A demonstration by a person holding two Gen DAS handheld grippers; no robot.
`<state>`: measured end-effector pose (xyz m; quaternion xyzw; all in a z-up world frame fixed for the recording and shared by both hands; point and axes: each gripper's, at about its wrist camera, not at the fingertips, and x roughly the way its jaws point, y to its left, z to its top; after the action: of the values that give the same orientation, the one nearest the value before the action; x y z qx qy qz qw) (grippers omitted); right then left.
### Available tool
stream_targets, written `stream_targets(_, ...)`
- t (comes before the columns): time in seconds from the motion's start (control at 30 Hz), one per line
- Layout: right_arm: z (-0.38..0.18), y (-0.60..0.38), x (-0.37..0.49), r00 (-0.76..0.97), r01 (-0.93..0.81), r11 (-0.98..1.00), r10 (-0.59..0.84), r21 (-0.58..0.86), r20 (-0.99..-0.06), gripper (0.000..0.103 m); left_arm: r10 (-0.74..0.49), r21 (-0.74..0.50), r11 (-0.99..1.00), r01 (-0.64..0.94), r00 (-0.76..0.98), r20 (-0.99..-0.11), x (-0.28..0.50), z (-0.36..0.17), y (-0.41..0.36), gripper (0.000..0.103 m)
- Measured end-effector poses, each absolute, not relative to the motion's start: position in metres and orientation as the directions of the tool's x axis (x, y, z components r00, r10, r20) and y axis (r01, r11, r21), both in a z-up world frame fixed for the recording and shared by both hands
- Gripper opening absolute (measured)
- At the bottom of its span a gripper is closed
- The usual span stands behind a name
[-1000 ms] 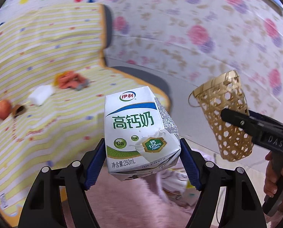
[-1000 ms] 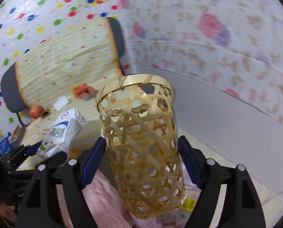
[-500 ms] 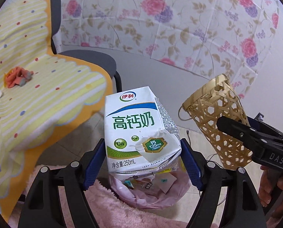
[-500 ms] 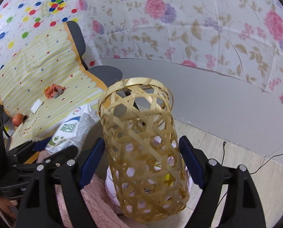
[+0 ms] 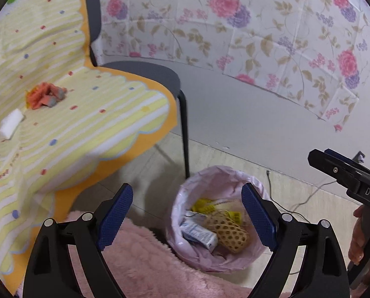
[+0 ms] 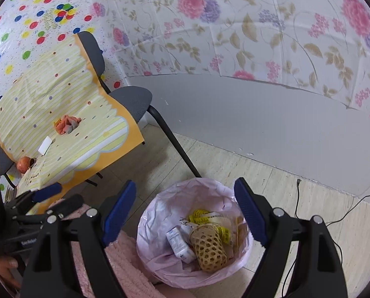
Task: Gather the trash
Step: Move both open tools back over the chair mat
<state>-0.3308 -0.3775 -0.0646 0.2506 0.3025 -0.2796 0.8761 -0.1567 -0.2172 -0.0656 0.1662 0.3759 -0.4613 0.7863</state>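
Bin [image 6: 160, 213] with a pink liner stands on the floor and serves as the landmark here; both grippers hang above it, pointing down into it. Milk carton [image 6: 180, 244] lies on its side inside the bin, left of centre, its long axis running from upper left to lower right in the right wrist view; its print is too small to read. Woven bamboo basket [image 6: 209, 249] lies just beside the carton on the right, touching it or nearly so, also on its side, its long axis about parallel to the carton's, its rim toward the far wall of the bin. Yellow scraps [image 6: 199, 217] and other paper lie behind the two, half buried and hard to make out. Left gripper [image 5: 187, 213] has its fingers spread wide with nothing between them; its jaws have just been opening, and the carton [image 5: 197, 233] and the basket [image 5: 228, 231] show below in the bin [image 5: 224, 173]. Right gripper [image 6: 185, 213] likewise has its fingers apart and empty. Left of the bin, a chair draped in a yellow striped cloth [image 6: 68, 114] carries an orange rag [image 6: 66, 124] and a white block [image 6: 45, 145]. A pink fluffy rug [image 5: 147, 268] lies against the near left side of the bin, cut off by the frame.
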Motion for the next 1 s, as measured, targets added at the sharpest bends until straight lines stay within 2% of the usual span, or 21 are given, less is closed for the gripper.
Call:
stream_targets(0.4,-0.038,-0.349,-0.283,0.698,0.521,0.833,-0.288,0.189,-0.655,0.075,-0.533,-0.057,0.674,0.736,0.432,-0.728,-0.123,-0.038,-0.160,0.088)
stream_targets(1.0,-0.013,-0.269,-0.144,0.769,0.199,0.973,-0.080,0.119,-0.635,0.074,-0.285,-0.034,0.924,0.380,0.629,-0.723,-0.047,-0.026,-0.047,0.088)
